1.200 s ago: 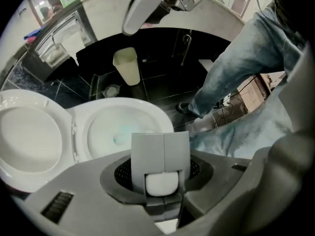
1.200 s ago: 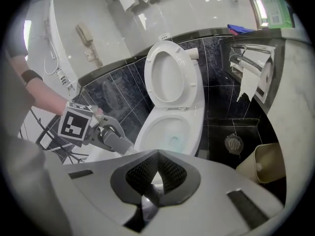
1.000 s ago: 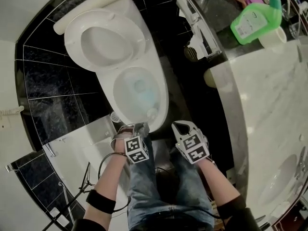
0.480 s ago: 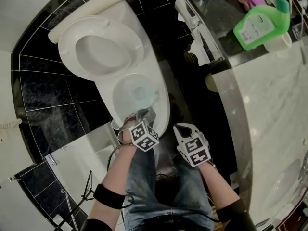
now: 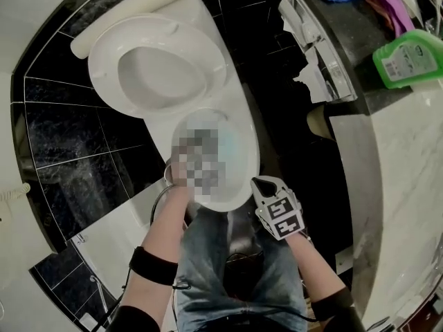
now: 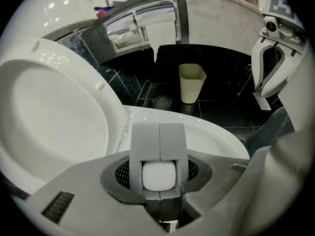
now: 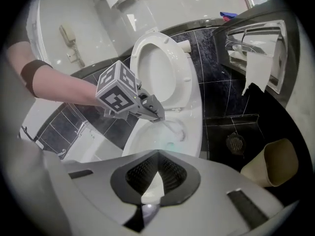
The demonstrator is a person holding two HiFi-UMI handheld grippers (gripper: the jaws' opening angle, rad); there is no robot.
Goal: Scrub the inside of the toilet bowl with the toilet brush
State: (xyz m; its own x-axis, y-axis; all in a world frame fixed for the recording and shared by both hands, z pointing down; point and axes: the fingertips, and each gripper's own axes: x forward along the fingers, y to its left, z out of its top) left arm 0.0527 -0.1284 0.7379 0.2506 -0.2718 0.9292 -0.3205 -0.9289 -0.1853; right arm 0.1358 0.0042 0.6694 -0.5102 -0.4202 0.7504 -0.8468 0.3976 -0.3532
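The left tongs [image 6: 159, 132] are clamped on the white handle of the toilet brush [image 6: 158, 176] above the near rim of the toilet bowl [image 5: 253, 159]; the brush head [image 7: 175, 130] is down inside the bowl by the water, and the seat [image 5: 160, 71] is tipped up behind it. The right tongs [image 5: 266, 185] hover just off the bowl's near right edge; whether they are apart or together I cannot tell. Right of the bowl a cream bin [image 6: 192, 82] and a round drain [image 7: 236, 141] sit on the dark floor, a paper holder [image 7: 257, 53] hangs beyond them, a green bottle [image 5: 408, 59] sits on the counter [image 5: 408, 185] further right, and only the left forearm [image 7: 59, 85] crosses the bowl's left side.
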